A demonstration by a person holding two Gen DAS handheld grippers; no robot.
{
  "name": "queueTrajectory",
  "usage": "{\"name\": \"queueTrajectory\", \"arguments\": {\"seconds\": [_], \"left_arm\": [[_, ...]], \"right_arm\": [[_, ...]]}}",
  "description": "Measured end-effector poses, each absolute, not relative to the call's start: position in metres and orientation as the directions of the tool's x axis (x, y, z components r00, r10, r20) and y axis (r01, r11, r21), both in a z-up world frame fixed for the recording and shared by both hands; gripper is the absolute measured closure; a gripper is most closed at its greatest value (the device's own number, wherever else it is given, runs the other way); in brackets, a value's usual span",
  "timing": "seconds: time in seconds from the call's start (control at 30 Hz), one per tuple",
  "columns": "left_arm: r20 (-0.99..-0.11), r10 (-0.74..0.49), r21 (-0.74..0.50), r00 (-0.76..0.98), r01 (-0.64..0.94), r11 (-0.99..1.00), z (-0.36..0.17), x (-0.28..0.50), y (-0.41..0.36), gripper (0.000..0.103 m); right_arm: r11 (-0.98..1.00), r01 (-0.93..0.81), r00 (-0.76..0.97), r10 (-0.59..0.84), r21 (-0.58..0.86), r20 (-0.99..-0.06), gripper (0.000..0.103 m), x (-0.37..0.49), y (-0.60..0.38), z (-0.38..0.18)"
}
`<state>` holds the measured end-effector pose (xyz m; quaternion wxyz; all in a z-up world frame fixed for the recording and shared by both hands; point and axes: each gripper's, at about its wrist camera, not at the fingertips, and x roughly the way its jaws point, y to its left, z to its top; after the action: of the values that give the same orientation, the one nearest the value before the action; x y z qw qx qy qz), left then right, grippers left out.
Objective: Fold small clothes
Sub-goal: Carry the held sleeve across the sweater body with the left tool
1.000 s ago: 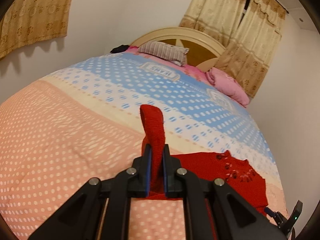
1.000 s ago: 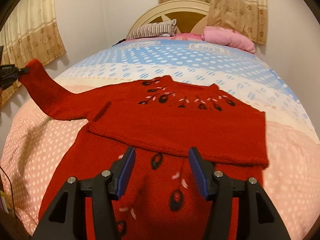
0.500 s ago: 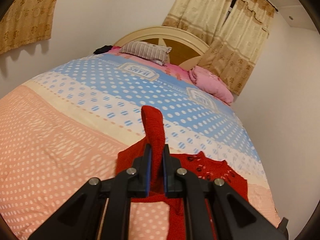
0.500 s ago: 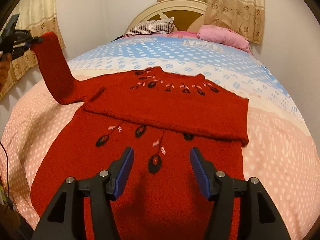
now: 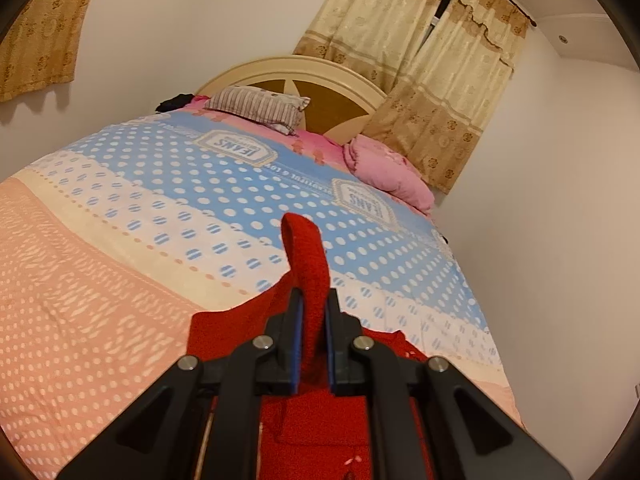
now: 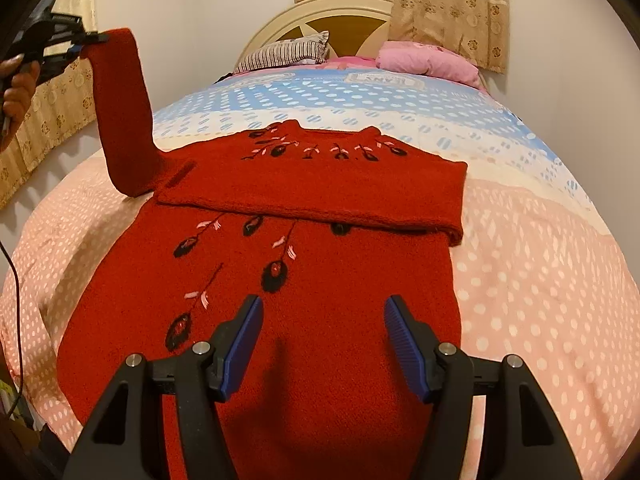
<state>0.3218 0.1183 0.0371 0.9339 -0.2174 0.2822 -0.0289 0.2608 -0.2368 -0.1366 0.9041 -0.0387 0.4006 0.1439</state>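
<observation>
Bedspread (image 6: 540, 280) bears sweater (image 6: 320, 280) beneath right tool (image 6: 323, 332).

One red sweater (image 6: 312, 280) at centre; two grippers (image 6: 323, 334) (image 6: 86, 38), at 6 and 10 o'clock; two pillows (image 6: 288, 52) (image 6: 428, 60) at 12 o'clock; one bed (image 6: 540, 272).

Your wrist cameras both look down along their claws, close over the bed (image 5: 120, 240), sharing the headboard (image 6: 340, 12) and red sweater (image 6: 320, 280).

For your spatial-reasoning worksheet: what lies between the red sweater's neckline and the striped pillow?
In the right wrist view, only bare polka-dot bedspread separates the red sweater from the striped pillow.
</observation>
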Motion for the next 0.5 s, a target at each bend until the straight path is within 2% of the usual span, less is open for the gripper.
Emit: {"name": "queueTrajectory", "arguments": {"seconds": [0.5], "left_arm": [[-0.490, -0.277, -0.437, 0.827, 0.041, 0.898, 0.061, 0.346, 0.034, 0.093]], "right_arm": [[0.964, -0.257, 0.665, 0.227, 0.067, -0.712, 0.039, 0.245, -0.258, -0.152]]}}
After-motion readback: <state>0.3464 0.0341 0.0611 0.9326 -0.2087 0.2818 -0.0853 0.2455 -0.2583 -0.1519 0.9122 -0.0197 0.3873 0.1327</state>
